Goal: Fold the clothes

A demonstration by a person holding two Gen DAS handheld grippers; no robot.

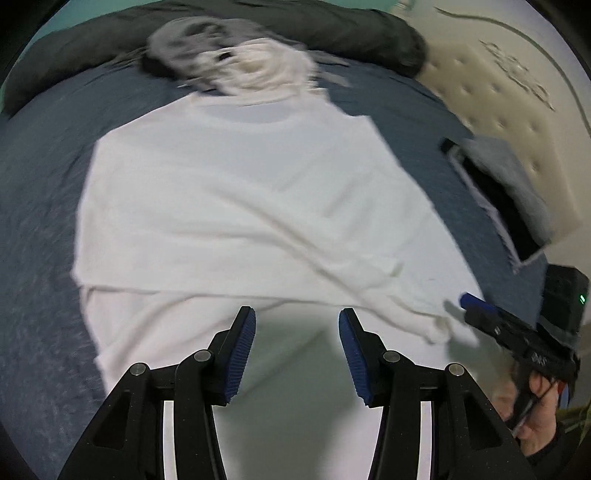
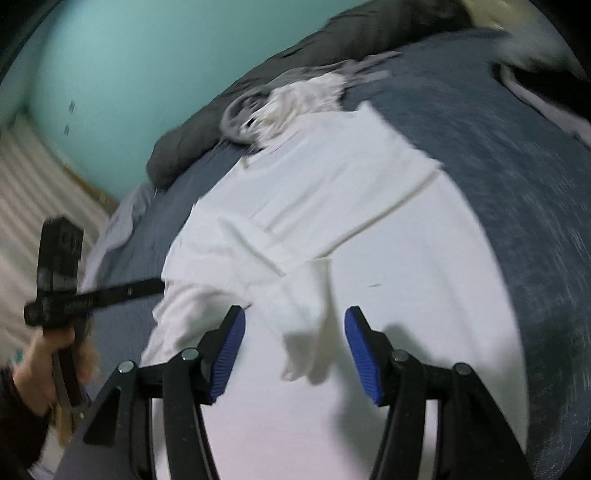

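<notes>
Beneath both gaping tongs (image 1: 297, 325) (image 2: 294, 323): white garment (image 1: 229, 199), spread on bed.

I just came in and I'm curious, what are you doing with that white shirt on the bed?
A person holds a gripper in each hand over a white shirt spread on the blue bed. Both the left gripper and the right gripper are open, gripping nothing. One sleeve is folded across the shirt. More clothes wait behind.

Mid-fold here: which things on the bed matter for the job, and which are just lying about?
For the job:
white garment, spread on the blue bedcover
left tool, open
right tool, open

Lying about:
crumpled grey-and-white clothes
dark grey duvet
folded dark item at the bed's edge
</notes>
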